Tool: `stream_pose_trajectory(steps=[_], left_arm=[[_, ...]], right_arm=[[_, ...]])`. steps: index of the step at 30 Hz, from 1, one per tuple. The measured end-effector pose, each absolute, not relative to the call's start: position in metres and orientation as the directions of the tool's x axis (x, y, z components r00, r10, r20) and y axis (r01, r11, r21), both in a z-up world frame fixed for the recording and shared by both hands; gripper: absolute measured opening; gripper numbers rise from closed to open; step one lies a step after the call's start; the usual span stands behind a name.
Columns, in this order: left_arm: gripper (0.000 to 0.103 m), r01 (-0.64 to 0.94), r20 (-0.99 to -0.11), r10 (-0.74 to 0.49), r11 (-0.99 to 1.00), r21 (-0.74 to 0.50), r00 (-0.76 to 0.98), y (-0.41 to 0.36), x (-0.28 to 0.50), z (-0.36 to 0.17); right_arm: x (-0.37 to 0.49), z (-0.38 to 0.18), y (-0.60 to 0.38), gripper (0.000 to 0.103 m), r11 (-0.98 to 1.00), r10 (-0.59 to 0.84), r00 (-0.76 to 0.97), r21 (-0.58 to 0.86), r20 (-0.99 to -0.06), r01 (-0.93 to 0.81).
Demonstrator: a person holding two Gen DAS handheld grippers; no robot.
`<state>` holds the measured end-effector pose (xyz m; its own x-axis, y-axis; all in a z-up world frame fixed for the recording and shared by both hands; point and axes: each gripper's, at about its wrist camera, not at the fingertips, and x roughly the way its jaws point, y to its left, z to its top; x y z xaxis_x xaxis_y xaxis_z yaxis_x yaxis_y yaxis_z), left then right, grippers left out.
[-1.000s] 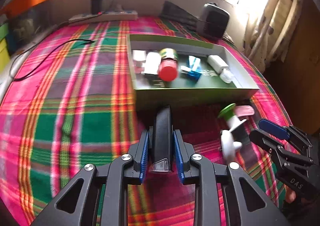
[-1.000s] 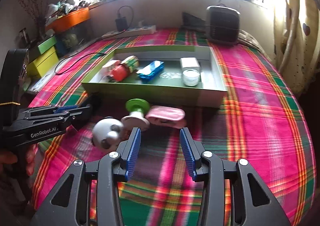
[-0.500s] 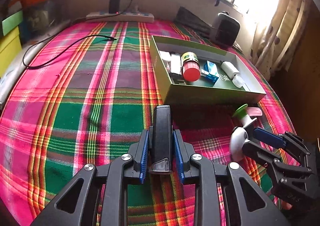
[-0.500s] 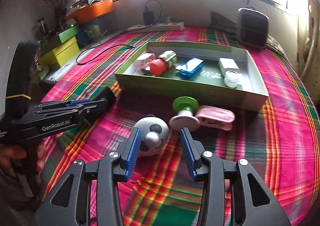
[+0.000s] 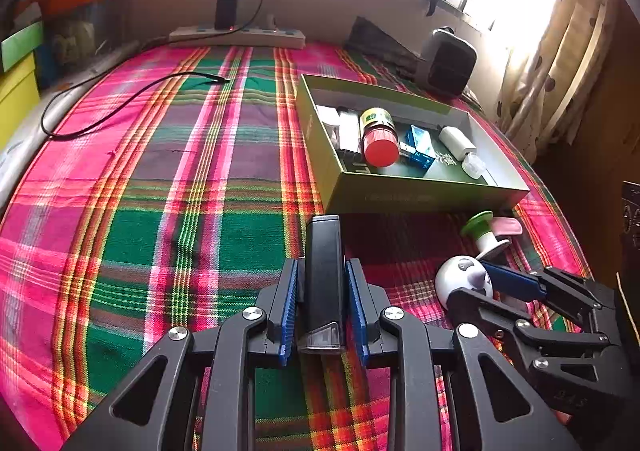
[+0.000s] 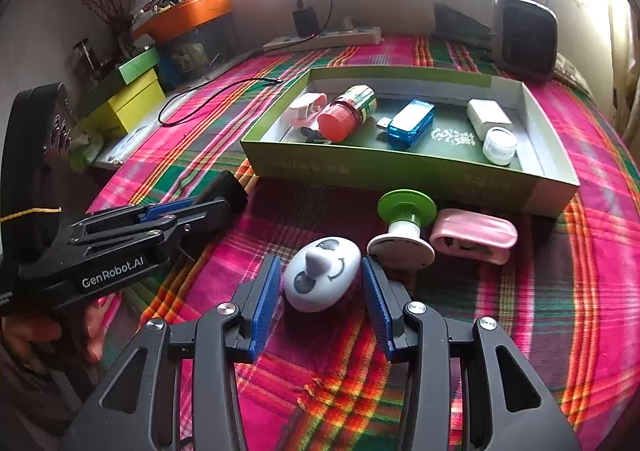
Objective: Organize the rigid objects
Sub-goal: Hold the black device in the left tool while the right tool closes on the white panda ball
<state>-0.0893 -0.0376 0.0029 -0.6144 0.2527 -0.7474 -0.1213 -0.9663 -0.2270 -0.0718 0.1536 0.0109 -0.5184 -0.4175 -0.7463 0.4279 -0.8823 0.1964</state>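
My left gripper (image 5: pixel 323 305) is clenched on a black rectangular device (image 5: pixel 324 275), holding it over the plaid cloth (image 5: pixel 160 191), just short of the green tray (image 5: pixel 420 197). My right gripper (image 6: pixel 320 291) is spread wide, its blue pads flanking the white face-shaped toy (image 6: pixel 322 277) without touching; beside the toy lie a green-capped spool (image 6: pixel 404 227) and a pink case (image 6: pixel 474 235)

My left wrist camera looked low along my left gripper (image 5: pixel 323 311) over the plaid cloth (image 5: pixel 168 211), with the green tray (image 5: pixel 400 195) near at two o'clock. My right wrist camera sat close above the cloth, facing the tray (image 6: pixel 400 175) at twelve. Both views shared the tray and each other's gripper.
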Motion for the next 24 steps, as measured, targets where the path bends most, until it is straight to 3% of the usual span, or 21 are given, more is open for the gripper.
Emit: stream_pose_trajectory(steps=[18, 24], left_arm=[[0.023, -0.122, -0.75, 0.243, -0.969, -0.214, -0.615, -0.036, -0.0897, 0.003], [0.023, -0.121, -0.75, 0.243, -0.969, -0.214, -0.616, -0.0359, -0.09, 0.003]], right_arm=[[-0.0782, 0.0096, 0.1517, 0.043, -0.89, -0.417, -0.521, 0.218, -0.744, 0.401], [-0.0779, 0.0097, 0.1558, 0.036, -0.893, -0.418, -0.526, 0.229, -0.74, 0.387]])
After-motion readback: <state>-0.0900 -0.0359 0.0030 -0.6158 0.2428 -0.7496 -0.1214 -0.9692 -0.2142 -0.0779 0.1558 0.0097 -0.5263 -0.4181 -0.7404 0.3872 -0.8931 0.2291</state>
